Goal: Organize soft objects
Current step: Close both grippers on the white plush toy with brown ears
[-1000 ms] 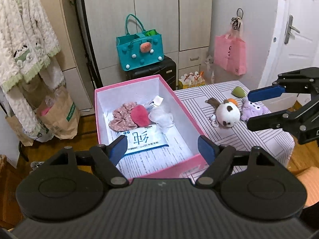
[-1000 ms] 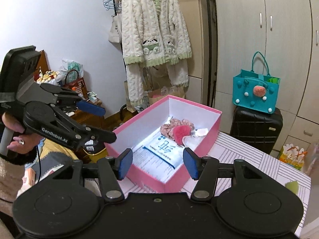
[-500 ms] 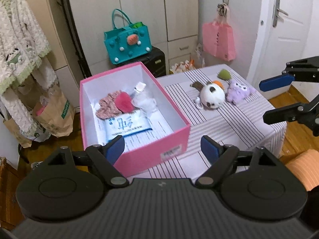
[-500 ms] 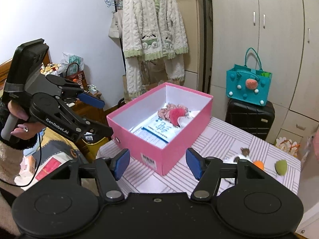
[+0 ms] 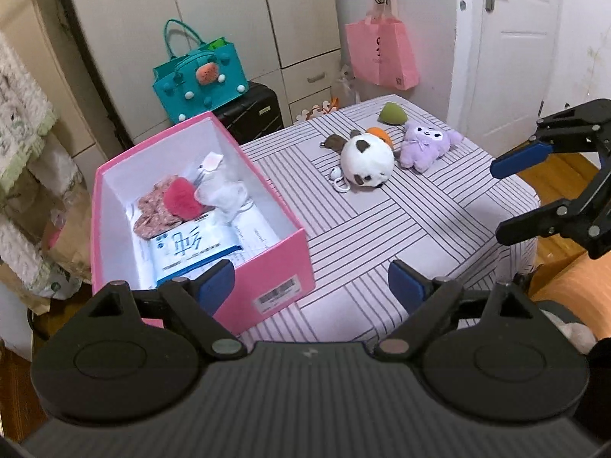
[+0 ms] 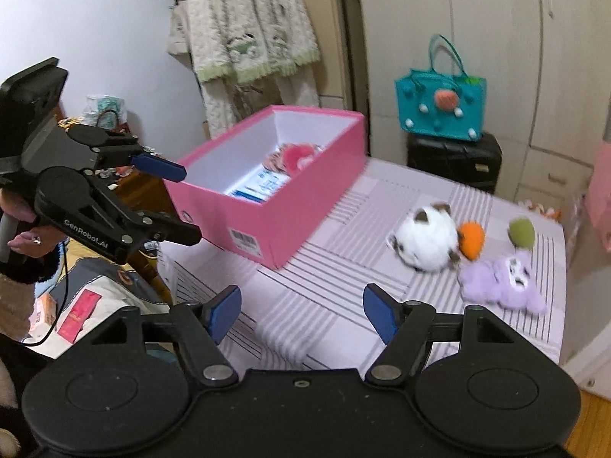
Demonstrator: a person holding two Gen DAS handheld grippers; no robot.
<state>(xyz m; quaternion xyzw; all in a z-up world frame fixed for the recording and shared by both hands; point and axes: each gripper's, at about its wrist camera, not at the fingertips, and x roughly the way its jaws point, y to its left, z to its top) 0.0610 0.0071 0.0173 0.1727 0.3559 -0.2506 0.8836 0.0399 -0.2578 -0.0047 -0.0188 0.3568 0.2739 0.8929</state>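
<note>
Firstly, noted the left gripper [image 5: 311,284] at bottom centre of its own view: released, jaws just lately opening wider, nothing between the blue pads. Found its left pad in front of the near corner of the pink box [image 5: 275,286], not seen touching it. Likewise noted the right gripper [image 6: 301,313] at bottom centre of its view: released, jaws just lately opening, only bare striped tablecloth [image 6: 324,305] between the pads.

Confirmed from across: right gripper [image 5: 508,196] at right edge of the left view, beyond the table's right edge; left gripper [image 6: 179,198] at left of the right view, held in a hand [image 6: 23,229], near the box's left end.

Mid-frame, left view only: looked down into the box and recorded a blue-and-white packet [image 5: 194,246], a floral scrunchie [image 5: 152,210], a red puff [image 5: 183,202] and a white soft item [image 5: 225,194]. Right view: mostly outer wall, contents barely visible.

Remaining on the cloth, right of the box and well apart from it: panda plush [image 5: 366,160], orange piece [image 5: 380,133] touching it, purple plush [image 5: 424,145] just beside, green piece [image 5: 393,112] farther back near the far edge. Blurred in the right view.

Open striped cloth between box and toys and along the near edge.

Farther back: teal bag [image 5: 198,80] on a black suitcase [image 5: 252,110], pink tote [image 5: 382,53]. Right view alone: fluffy cardigan [image 6: 248,30], upper centre.
</note>
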